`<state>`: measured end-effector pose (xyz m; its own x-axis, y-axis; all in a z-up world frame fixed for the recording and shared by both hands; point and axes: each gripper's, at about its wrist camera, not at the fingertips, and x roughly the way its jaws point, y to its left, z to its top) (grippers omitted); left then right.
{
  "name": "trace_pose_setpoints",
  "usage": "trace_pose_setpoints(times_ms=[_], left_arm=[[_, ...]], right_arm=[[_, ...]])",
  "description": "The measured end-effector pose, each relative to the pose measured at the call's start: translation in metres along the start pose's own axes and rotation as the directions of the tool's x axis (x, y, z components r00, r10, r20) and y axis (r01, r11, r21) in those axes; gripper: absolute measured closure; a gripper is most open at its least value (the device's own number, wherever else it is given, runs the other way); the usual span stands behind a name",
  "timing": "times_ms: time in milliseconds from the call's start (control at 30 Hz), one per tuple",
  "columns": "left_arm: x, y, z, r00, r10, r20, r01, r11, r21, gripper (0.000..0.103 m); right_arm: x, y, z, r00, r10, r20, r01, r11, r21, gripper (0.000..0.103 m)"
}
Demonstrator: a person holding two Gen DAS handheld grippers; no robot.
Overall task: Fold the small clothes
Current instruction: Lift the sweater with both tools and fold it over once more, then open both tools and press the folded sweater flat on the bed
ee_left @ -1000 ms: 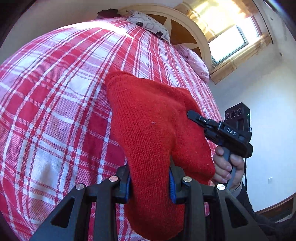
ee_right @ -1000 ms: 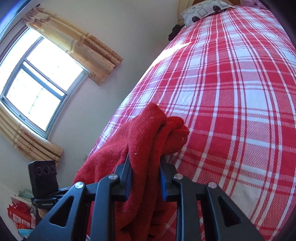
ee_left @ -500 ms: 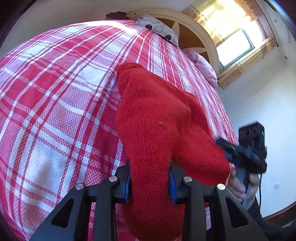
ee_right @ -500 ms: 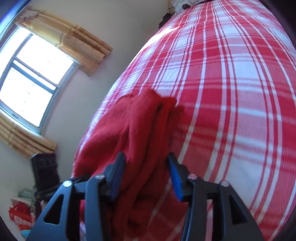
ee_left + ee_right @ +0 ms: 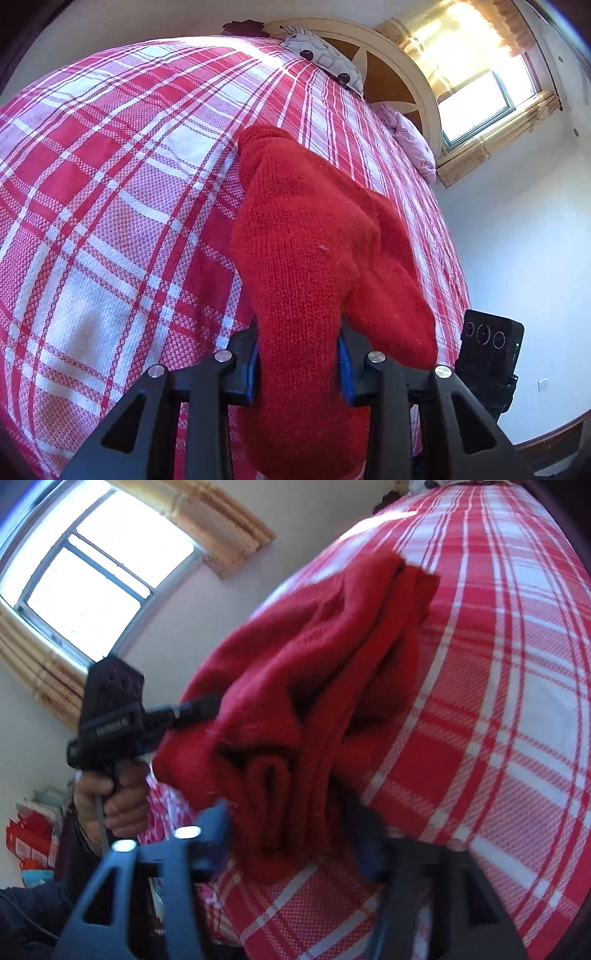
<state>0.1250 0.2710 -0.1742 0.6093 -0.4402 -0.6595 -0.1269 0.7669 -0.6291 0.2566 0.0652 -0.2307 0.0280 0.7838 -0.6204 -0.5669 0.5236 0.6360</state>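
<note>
A red knit garment (image 5: 317, 236) lies bunched near the edge of a bed with a red and white plaid cover (image 5: 110, 192). My left gripper (image 5: 298, 360) is shut on one end of it, and the fabric bulges out between the blue pads. In the right wrist view the left gripper (image 5: 207, 712) pokes into the garment (image 5: 332, 638) from the left, held by a hand (image 5: 118, 801). My right gripper (image 5: 291, 836) is blurred and its jaws are closing. A thick folded roll of the garment sits between them, with a dark gap at the right pad.
The right gripper's black housing (image 5: 489, 347) shows beside the bed edge. A patterned pillow (image 5: 325, 61) and a pink pillow (image 5: 410, 144) lie by the round headboard (image 5: 399, 70). A curtained window (image 5: 92, 565) is beyond the bed, with red bags (image 5: 29, 834) on the floor.
The right gripper let go of the raised fold, sank toward the garment's near end, and its jaws now straddle a thicker roll. The left gripper kept its hold and barely moved.
</note>
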Motion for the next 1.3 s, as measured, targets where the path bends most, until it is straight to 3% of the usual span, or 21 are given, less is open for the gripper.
trace_pose_setpoints(times_ms=[67,167,233,300,400,433,500,600,700,767,833,867,933,1000,1133,1300], left_arm=[[-0.007,-0.004,0.0,1.0,-0.024,0.003,0.024,1.0,-0.002,0.069],[-0.011,-0.014,-0.008,1.0,-0.011,0.001,0.011,0.997,0.077,0.066],[-0.001,-0.016,-0.018,0.998,0.066,-0.013,-0.064,0.988,0.144,0.064],[0.005,-0.011,-0.026,0.996,0.091,-0.007,-0.089,0.985,0.151,0.056],[0.0,-0.009,-0.03,0.993,0.119,0.027,-0.122,0.981,0.148,0.043],[-0.002,-0.008,-0.029,0.992,0.125,0.035,-0.128,0.981,0.142,0.043],[-0.011,-0.008,-0.029,0.992,0.116,0.052,-0.123,0.983,0.133,0.043],[-0.033,-0.01,-0.027,0.983,0.11,0.15,-0.129,0.984,0.121,0.043],[-0.044,-0.015,-0.024,0.968,0.118,0.223,-0.147,0.982,0.121,0.043],[-0.036,-0.022,-0.023,0.956,0.181,0.231,-0.218,0.965,0.147,0.043],[-0.022,-0.03,-0.028,0.941,0.253,0.225,-0.3,0.931,0.21,0.043],[-0.011,-0.032,-0.03,0.924,0.315,0.216,-0.364,0.9,0.242,0.043],[-0.003,-0.032,-0.036,0.91,0.347,0.227,-0.4,0.878,0.263,0.036],[-0.001,-0.028,-0.041,0.906,0.354,0.233,-0.407,0.878,0.252,0.022],[0.001,-0.023,-0.044,0.907,0.349,0.237,-0.401,0.887,0.228,0.021],[0.001,-0.03,-0.048,0.895,0.374,0.243,-0.428,0.873,0.234,0.021]], right_arm=[[-0.006,0.001,0.0,0.999,0.044,-0.032,-0.043,0.998,0.054,0.062],[-0.018,0.009,-0.003,0.992,0.123,-0.038,-0.12,0.99,0.074,0.063],[-0.015,0.003,-0.008,0.994,0.087,-0.069,-0.079,0.99,0.113,0.063],[-0.001,-0.011,-0.012,0.994,0.028,-0.103,-0.014,0.991,0.132,0.062],[-0.001,-0.021,-0.012,0.994,0.08,-0.079,-0.064,0.979,0.193,0.058],[-0.005,-0.018,-0.012,0.995,0.07,-0.066,-0.057,0.982,0.178,0.055],[-0.027,-0.004,-0.012,1.0,-0.029,-0.005,0.029,0.995,0.1,0.048],[-0.068,0.033,-0.007,0.972,-0.159,0.171,0.167,0.985,-0.033,0.048],[-0.08,0.08,-0.005,0.959,-0.103,0.263,0.157,0.969,-0.193,0.041],[-0.061,0.103,-0.005,0.967,-0.073,0.243,0.143,0.947,-0.287,0.036],[-0.035,0.108,-0.009,0.972,-0.114,0.208,0.178,0.931,-0.318,0.037],[-0.015,0.102,-0.009,0.968,-0.169,0.184,0.218,0.93,-0.295,0.038],[0.0,0.07,-0.002,0.968,-0.22,0.118,0.242,0.944,-0.225,0.039],[0.012,0.041,-0.003,0.96,-0.257,0.107,0.273,0.947,-0.171,0.053],[0.004,0.023,0.003,0.976,-0.191,0.104,0.203,0.972,-0.115,0.054],[0.012,0.038,-0.001,0.958,-0.26,0.123,0.28,0.941,-0.192,0.054]])
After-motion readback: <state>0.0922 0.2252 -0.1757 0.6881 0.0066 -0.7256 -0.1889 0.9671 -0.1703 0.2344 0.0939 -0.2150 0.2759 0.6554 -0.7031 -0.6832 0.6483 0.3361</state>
